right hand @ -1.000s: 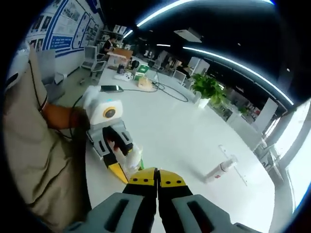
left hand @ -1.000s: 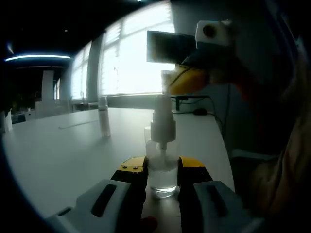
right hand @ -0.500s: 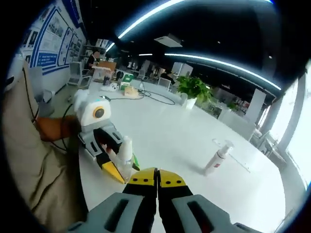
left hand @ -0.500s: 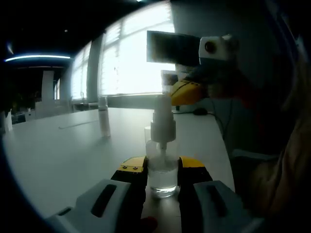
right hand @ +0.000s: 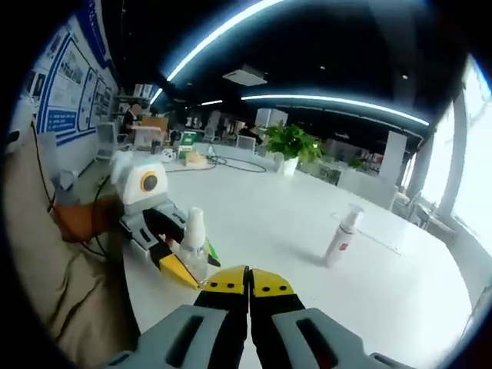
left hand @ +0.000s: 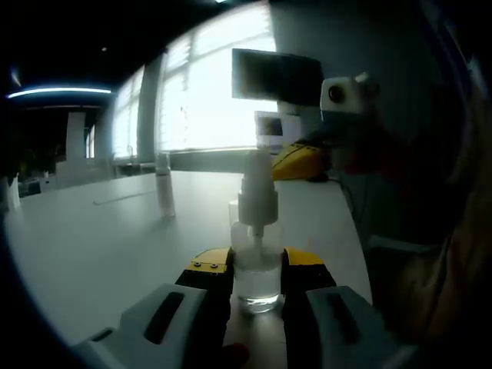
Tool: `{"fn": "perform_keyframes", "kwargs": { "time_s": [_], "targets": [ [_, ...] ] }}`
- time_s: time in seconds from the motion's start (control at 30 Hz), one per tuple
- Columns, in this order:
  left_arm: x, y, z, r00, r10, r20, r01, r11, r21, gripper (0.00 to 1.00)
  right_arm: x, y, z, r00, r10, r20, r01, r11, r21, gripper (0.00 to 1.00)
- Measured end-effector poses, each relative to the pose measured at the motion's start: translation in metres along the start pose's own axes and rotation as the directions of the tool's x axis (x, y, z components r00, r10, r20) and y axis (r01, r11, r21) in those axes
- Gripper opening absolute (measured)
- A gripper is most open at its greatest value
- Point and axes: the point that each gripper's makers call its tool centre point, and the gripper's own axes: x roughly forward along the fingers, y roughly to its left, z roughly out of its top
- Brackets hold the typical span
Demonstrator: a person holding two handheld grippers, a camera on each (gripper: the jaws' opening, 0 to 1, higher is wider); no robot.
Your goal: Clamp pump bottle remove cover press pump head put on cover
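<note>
Gripping the clear pump bottle (left hand: 256,265) low on its body, the left gripper (left hand: 256,270) holds it upright on the white table (left hand: 108,246), with the white pump head (left hand: 257,192) uncovered. The right gripper (right hand: 248,280) has its yellow-tipped jaws pressed together with nothing between them, just right of the bottle. A second spray bottle (right hand: 340,235) stands far off on the table.

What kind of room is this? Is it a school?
More likely a big open office. The long white table stands under ceiling light strips, there is a potted plant, and posters cover a wall. Desks with cluttered gear sit farther back.
</note>
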Motion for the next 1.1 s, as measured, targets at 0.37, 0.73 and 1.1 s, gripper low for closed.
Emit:
{"fn": "perform_keyframes", "kwargs": {
  "time_s": [0.37, 0.73, 1.1],
  "targets": [
    [0.0, 0.0, 0.0, 1.0, 0.001, 0.0, -0.001, 1.0, 0.0, 0.15, -0.008, -0.003, -0.009, 0.997, -0.028, 0.069, 0.026, 0.999, 0.036, 0.0],
    [0.001, 0.001, 0.0, 1.0, 0.001, -0.001, -0.001, 1.0, 0.0, 0.15, -0.018, -0.006, -0.015, 0.989, -0.056, 0.139, 0.046, 0.996, 0.077, 0.0],
    [0.001, 0.001, 0.0, 1.0, 0.001, -0.001, -0.001, 1.0, 0.0, 0.15, -0.018, -0.004, -0.03, 0.985, -0.061, 0.163, 0.043, 0.992, 0.115, 0.0]
  ]
}}
